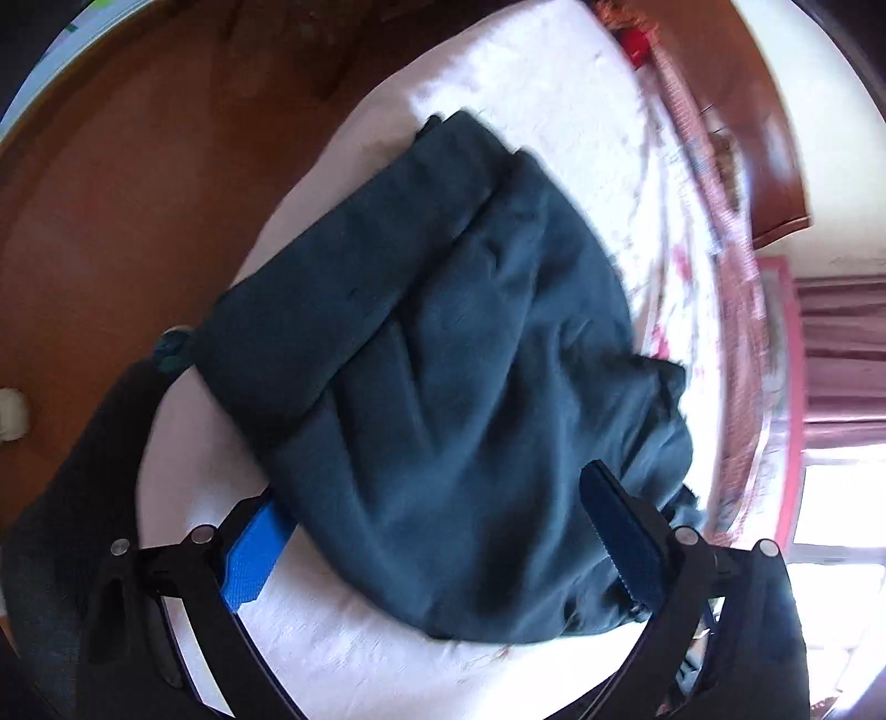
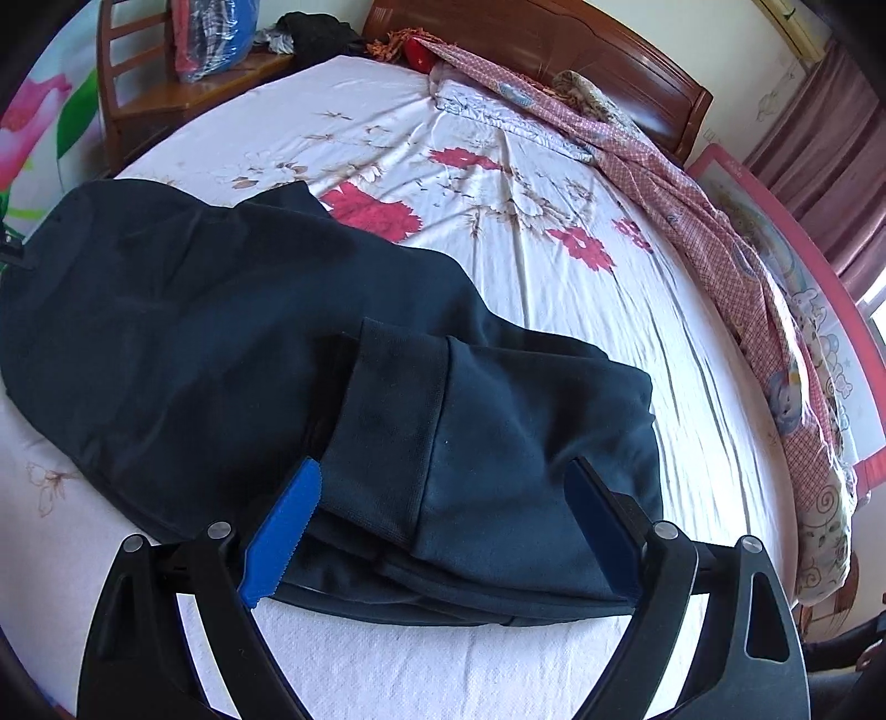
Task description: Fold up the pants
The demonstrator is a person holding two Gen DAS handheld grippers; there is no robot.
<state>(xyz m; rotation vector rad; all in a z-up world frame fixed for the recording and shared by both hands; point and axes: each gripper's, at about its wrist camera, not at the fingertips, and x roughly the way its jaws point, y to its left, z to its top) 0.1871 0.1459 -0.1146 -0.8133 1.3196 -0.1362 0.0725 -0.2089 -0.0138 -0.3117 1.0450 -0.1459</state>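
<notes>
Dark navy pants (image 2: 232, 332) lie folded over on the white flowered bed sheet (image 2: 526, 194), with a ribbed cuff (image 2: 387, 410) on top near me. My right gripper (image 2: 443, 526) is open, its blue fingers (image 2: 279, 531) either side of the folded end, not clamping it. In the left wrist view the pants (image 1: 443, 360) fill the middle. My left gripper (image 1: 437, 531) is open, its left finger (image 1: 252, 559) on the sheet (image 1: 360, 664) beside the cloth, its right finger over the cloth's edge.
A pink checked quilt (image 2: 720, 232) runs along the bed's right side by a pink guard rail (image 2: 819, 310). A wooden headboard (image 2: 554, 44) and a bedside table (image 2: 210, 88) with clothes stand at the back. Brown floor (image 1: 138, 194) lies left of the bed.
</notes>
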